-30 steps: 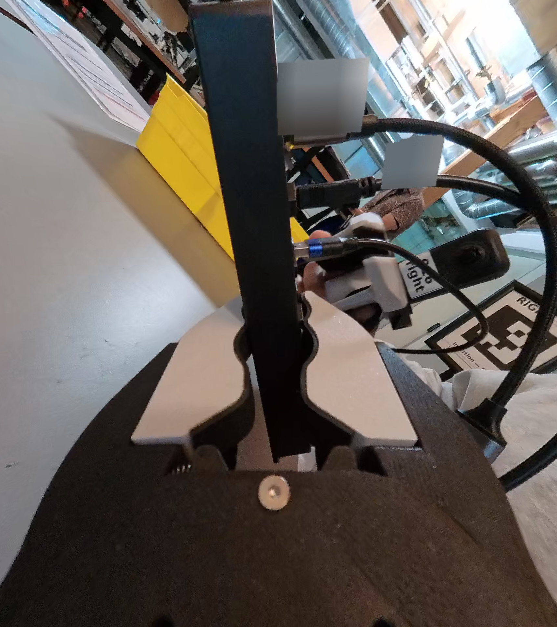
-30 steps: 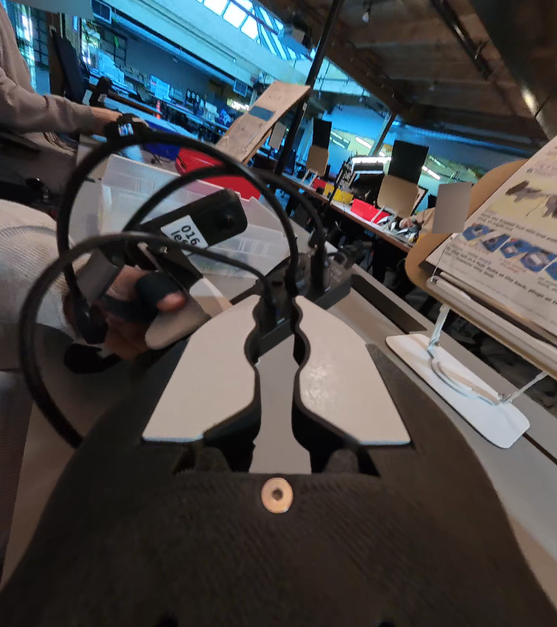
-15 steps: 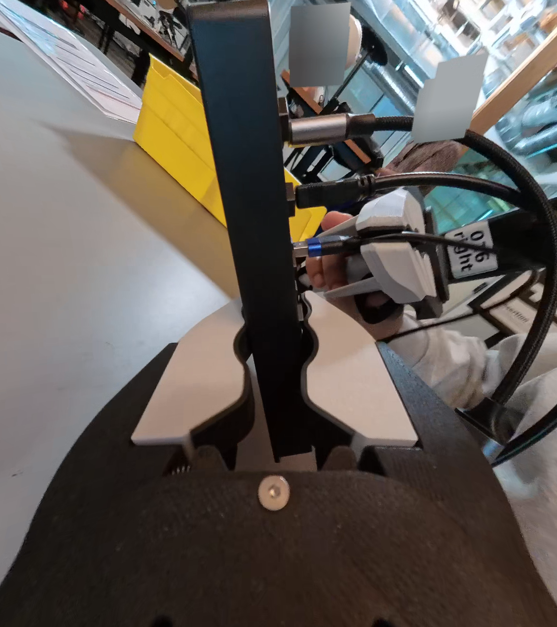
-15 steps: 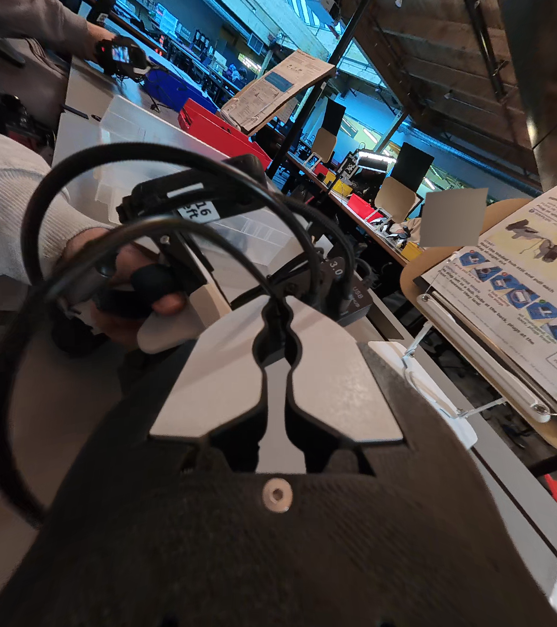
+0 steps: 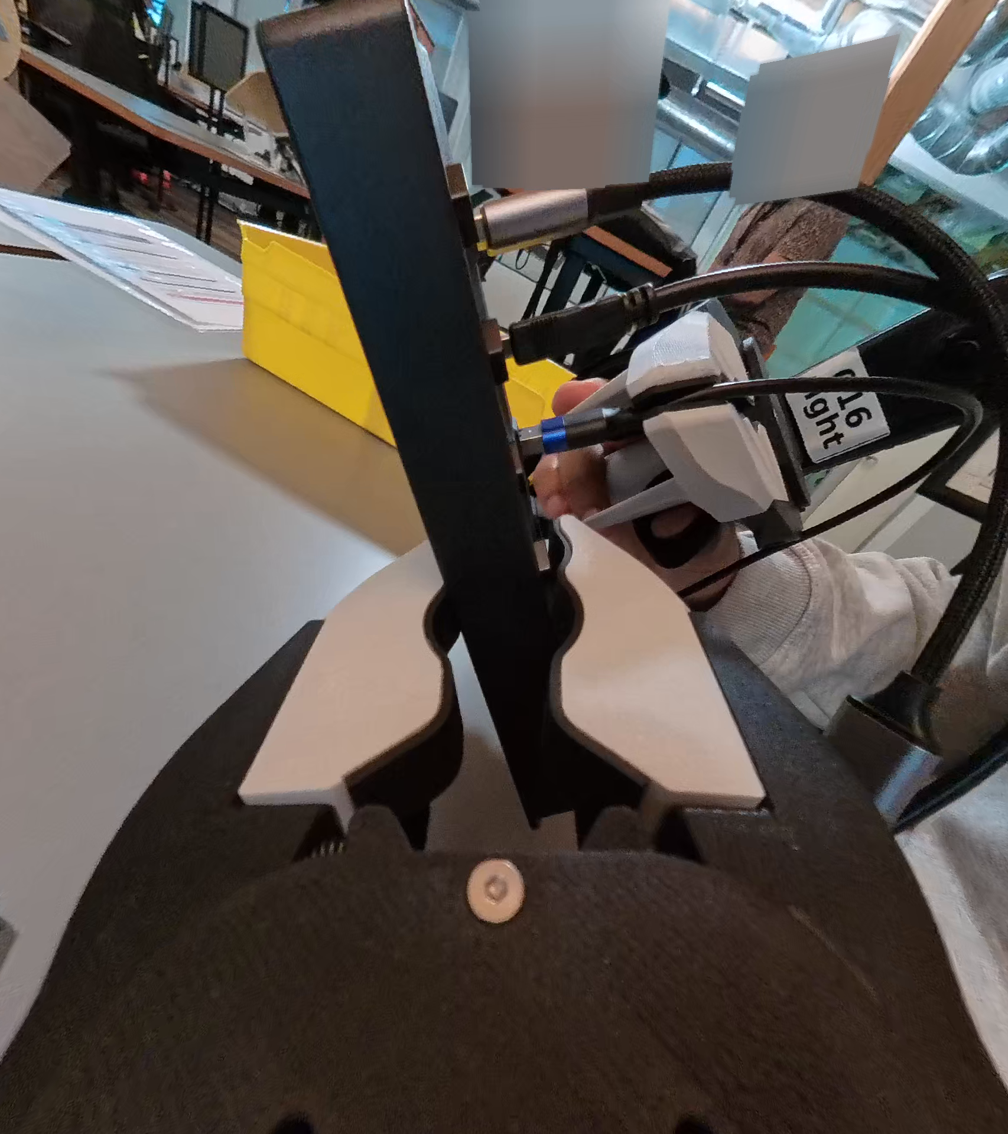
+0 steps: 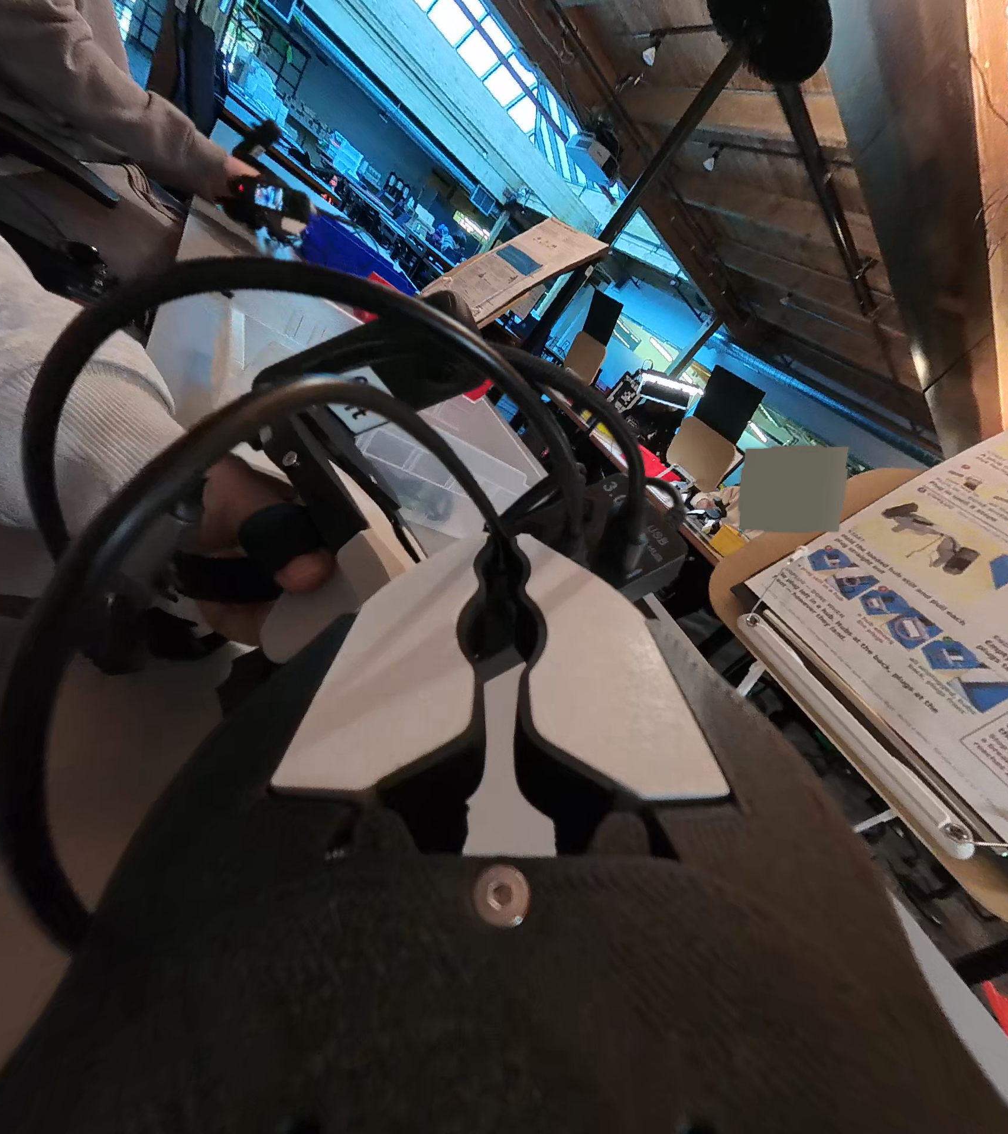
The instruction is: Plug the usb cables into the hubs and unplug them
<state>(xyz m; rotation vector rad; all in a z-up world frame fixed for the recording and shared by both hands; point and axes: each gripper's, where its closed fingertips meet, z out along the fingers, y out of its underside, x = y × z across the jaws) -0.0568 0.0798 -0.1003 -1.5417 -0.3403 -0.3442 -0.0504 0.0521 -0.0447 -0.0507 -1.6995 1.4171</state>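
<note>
My left gripper point(image 5: 501, 589) is shut on a black USB hub point(image 5: 403, 307) and holds it upright above the grey table point(image 5: 90, 491). Three cables enter the hub's right side: a silver plug point(image 5: 532, 218) at the top, a black plug point(image 5: 575, 334) below it, and a blue-ringed plug point(image 5: 563, 432) lowest. The right gripper's white fingers point(image 5: 692, 454) close on the blue-ringed plug's rear end. In the right wrist view my right gripper point(image 6: 498, 558) is shut on that thin black cable's plug point(image 6: 498, 613), with the hub point(image 6: 643, 540) just beyond. The cables loop back to the left.
A yellow bin point(image 5: 299, 319) stands on the table behind the hub, with a paper sheet point(image 5: 121, 258) beside it. An instruction sheet on a stand point(image 6: 949, 613) is close on the right. A clear plastic organiser point(image 6: 428, 454) lies behind the left hand point(image 6: 280, 552). The grippers' ends are close to 6 centimetres from one another.
Both grippers have turned and shifted together, and the hub now leans left in the left wrist view. The right gripper has closed in on the blue-ringed plug and holds it.
</note>
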